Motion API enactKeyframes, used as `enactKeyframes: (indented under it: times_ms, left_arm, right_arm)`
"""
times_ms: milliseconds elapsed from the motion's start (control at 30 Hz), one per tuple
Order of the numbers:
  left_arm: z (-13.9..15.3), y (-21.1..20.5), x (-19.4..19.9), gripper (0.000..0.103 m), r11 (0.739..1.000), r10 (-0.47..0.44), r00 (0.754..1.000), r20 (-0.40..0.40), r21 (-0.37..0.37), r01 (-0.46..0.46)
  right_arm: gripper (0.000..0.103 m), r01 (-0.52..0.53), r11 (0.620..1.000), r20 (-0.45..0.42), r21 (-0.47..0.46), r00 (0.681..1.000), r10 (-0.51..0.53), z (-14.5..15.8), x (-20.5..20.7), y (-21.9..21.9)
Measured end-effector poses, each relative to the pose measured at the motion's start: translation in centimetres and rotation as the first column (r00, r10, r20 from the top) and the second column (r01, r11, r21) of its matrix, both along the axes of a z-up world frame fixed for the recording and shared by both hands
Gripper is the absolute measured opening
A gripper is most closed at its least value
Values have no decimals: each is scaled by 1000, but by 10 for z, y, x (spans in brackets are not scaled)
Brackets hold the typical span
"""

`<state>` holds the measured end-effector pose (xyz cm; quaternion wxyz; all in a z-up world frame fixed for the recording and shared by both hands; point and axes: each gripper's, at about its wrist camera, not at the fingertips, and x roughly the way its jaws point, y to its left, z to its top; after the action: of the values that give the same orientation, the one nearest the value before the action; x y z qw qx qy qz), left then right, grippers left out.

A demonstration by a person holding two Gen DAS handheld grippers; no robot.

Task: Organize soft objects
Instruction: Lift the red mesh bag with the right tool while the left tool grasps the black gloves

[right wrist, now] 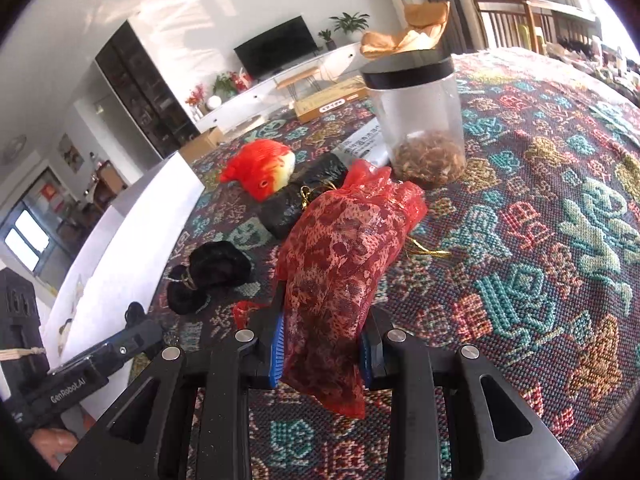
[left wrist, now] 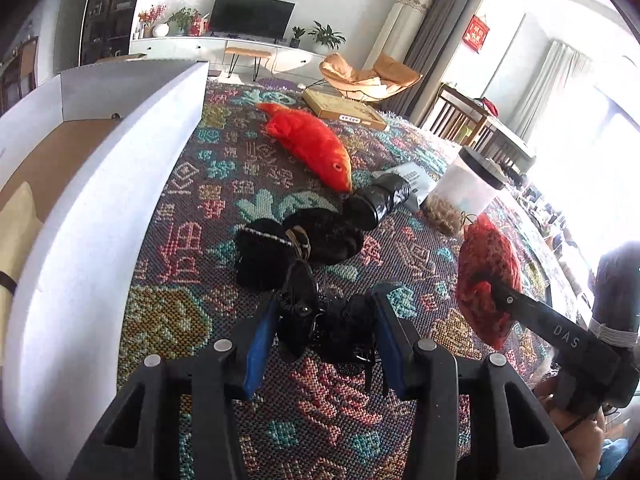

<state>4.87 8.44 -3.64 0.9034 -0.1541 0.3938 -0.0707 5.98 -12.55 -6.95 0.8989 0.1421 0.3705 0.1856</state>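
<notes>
Two soft things are being picked up at once. The left tool (left wrist: 324,332) has its blue pads closed on a small black bundle (left wrist: 320,320) of soft cloth and strings. The bundle sits low, just over the patterned cloth (left wrist: 400,420) that covers the table. The right tool (right wrist: 322,350) is squeezed shut on a red mesh bag (right wrist: 344,264). The bag stands up between the pads, and its gold string hangs off to the side.

A big white box (left wrist: 92,208) stands open just to the left of the left tool. It looks like the place where soft things go.

More soft things lie on the cloth. There is a red fish toy (left wrist: 308,144), a black fuzzy thing (left wrist: 296,244) and a black roll (left wrist: 380,200). A clear jar (right wrist: 420,120) with a black lid stands near them. It looks hard, so it may not belong with the soft things.

I think the step now is carrying. Next, each tool needs to go over the box and let go there. The black strings hang loose, so they could catch on the box wall. The bundle should go high enough to pass over it.
</notes>
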Motion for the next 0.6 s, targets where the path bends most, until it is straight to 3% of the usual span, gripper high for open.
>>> enactKeyframes:
  times_ms: [100,133,167,200,367,433,533,600]
  left_arm:
    - [5,8,1,48,1000,-4,1000,-10,14,4]
    - [3,10,0,56,1000,6,1000,-4,24,-6]
    - [1,11,-2,74,999,15,1000,-3,31,-15]
    - [-1,11,-4,80,999,19,1000,-3,30,-19]
    - [-11,3,-8,81,1000,-8,1000,-7,26,8]
    - [-15,-3,-9,82,997,-14,1000,-12,69,15]
    - [-27,-6,-8,94,992,12,999,-36,123,-7]
    - [-38,-4,-4,94,988,41,997,-65,149,-31]
  right_arm:
    - [30,-30,999,34,19,999,29,17,-1,11]
    - [30,-35,999,41,19,999,34,21,-1,14]
    - [30,-37,999,48,17,998,36,23,-2,15]
    - [30,-38,999,53,17,998,37,25,-3,16]
    - [30,-45,999,42,16,998,45,23,-9,16]
    - [30,-44,999,43,13,998,44,23,-10,15]
    - [30,-42,999,38,24,998,41,23,-11,11]
    - [30,-48,999,36,26,998,47,23,-11,12]
